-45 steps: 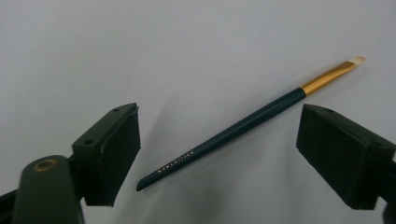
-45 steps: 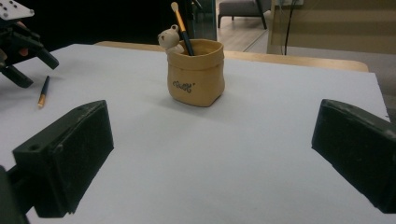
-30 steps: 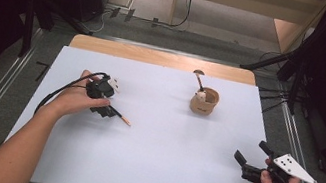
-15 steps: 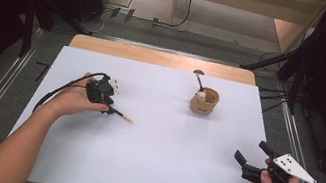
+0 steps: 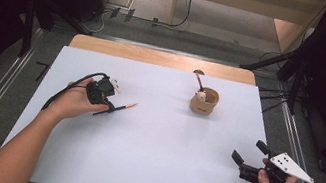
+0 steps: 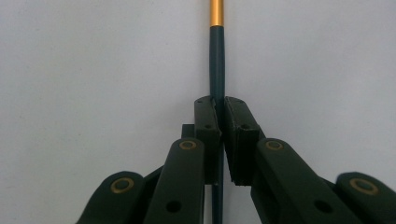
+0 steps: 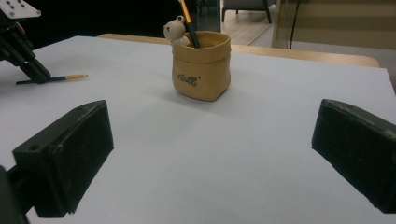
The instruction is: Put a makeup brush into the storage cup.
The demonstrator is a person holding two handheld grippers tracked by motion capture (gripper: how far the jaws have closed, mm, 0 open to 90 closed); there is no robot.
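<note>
White table (image 5: 154,156) runs across the middle of the high view, a strip of bare wood (image 5: 157,57) showing along its far edge. Upper right of centre, a small tan pouch-shaped cup (image 5: 204,101) stands upright on the surface, a little bear figure on its rim and a dark stick poking up out of it. Left of centre, a dark pencil (image 5: 117,108) with a gold band near its end lies low over the white top, angled toward the upper right; whether it touches the top is unclear.
</note>
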